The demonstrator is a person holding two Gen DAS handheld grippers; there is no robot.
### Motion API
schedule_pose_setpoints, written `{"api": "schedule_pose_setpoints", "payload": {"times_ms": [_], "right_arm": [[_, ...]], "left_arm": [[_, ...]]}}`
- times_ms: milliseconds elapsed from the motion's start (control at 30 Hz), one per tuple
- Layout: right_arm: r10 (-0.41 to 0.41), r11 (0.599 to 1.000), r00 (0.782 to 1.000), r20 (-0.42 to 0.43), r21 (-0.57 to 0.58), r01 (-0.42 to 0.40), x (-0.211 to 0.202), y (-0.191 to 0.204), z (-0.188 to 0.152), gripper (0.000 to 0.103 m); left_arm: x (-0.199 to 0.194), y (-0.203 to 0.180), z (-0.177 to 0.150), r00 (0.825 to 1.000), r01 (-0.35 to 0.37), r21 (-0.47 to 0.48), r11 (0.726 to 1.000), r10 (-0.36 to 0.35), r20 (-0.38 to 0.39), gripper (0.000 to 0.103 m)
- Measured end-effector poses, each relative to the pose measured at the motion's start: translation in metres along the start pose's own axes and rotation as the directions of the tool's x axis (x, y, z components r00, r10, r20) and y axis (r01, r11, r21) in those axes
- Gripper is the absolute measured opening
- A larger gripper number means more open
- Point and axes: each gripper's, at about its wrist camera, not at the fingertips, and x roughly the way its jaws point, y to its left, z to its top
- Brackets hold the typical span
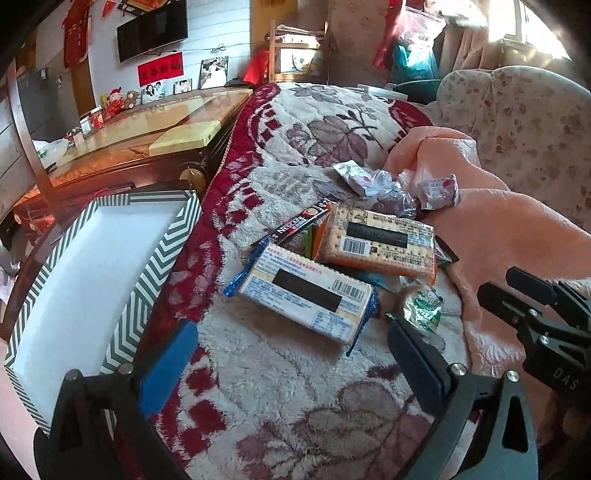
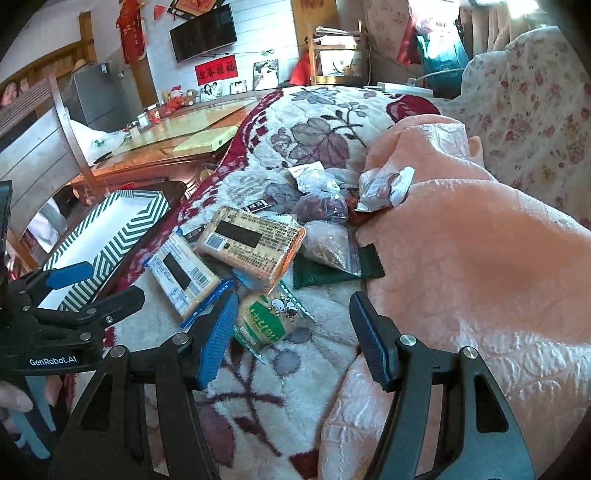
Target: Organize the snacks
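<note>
Left wrist view: holding the left gripper point(image 1: 291, 363) at the bottom of the frame with jaws wide apart, clamping nothing. Counting two flat cracker packs at centre: a blue-edged cracker pack point(image 1: 304, 295) lying nearest, an orange-edged cracker pack point(image 1: 380, 240) just behind and partly overlapping the pile. Seeing one Nescafe stick point(image 1: 295, 225) slanting behind them, one green round snack point(image 1: 423, 308) at lower right of the pile, and several small clear-wrapped sweets point(image 1: 391, 184) farther back, too crumpled for counting. Sitting at left: one striped box point(image 1: 162, 254), open, white inside. Showing part of the right gripper at the right edge. Resting all of it on a floral fleece blanket point(image 1: 295, 398), with a peach blanket point(image 1: 517, 240) bunched at right.

Right wrist view: holding the right gripper point(image 2: 295, 334) at bottom centre, jaws apart and clamping nothing, with the green round snack lying between and just beyond the fingertips. Seeing the same two cracker packs at centre left, one dark green packet point(image 2: 332, 275) behind, one clear zip bag point(image 2: 328, 243) on top of it. Showing a wooden table point(image 2: 177, 147), a wall television point(image 2: 203, 33) and a floral sofa point(image 2: 535, 122) around the edges.
</note>
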Motion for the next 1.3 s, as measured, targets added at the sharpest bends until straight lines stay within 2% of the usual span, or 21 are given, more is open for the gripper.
{"api": "schedule_pose_setpoints", "payload": {"times_ms": [300, 667, 1300], "right_arm": [[0.033, 0.999, 0.999, -0.018, -0.006, -0.034, 0.003, 0.005, 0.0, 0.063], [0.024, 1.0, 0.999, -0.034, -0.016, -0.025, 0.003, 0.007, -0.001, 0.063], [0.036, 0.999, 0.997, -0.069, -0.009, -0.037, 0.012, 0.008, -0.004, 0.063]], "left_arm": [[-0.007, -0.004, 0.001, 0.999, -0.028, 0.054, 0.998, 0.026, 0.033, 0.103], [-0.004, -0.006, 0.0, 1.0, 0.008, 0.061, 0.998, -0.008, 0.003, 0.103], [0.008, -0.007, -0.007, 1.0, 0.003, 0.075, 0.997, -0.002, -0.015, 0.103]]}}
